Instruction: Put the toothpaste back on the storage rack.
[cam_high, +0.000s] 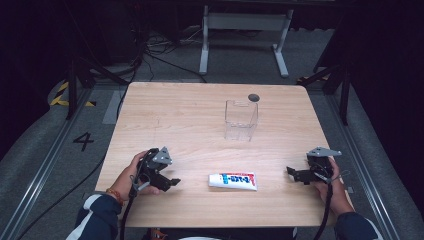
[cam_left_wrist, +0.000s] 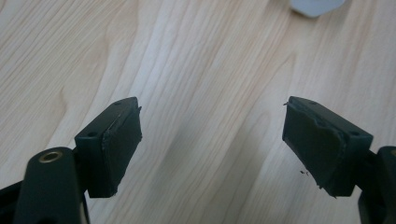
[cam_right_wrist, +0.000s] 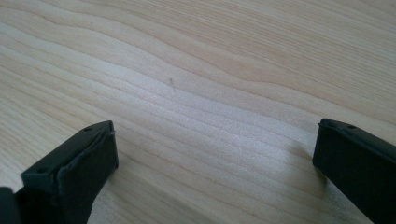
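both grippers parked open, nothing picked up yet

the left gripper (cam_high: 170, 182) and right gripper (cam_high: 292, 173) rest on the pale wooden table (cam_high: 175, 110), jaws spread apart and empty. the white and blue toothpaste tube (cam_high: 233, 180) lies flat between them. the clear plastic box (cam_high: 240, 120) beyond looks empty. likely next: close on the tube.

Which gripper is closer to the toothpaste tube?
Left. The left gripper sits just left of the toothpaste tube; the right gripper sits slightly farther off on its right.
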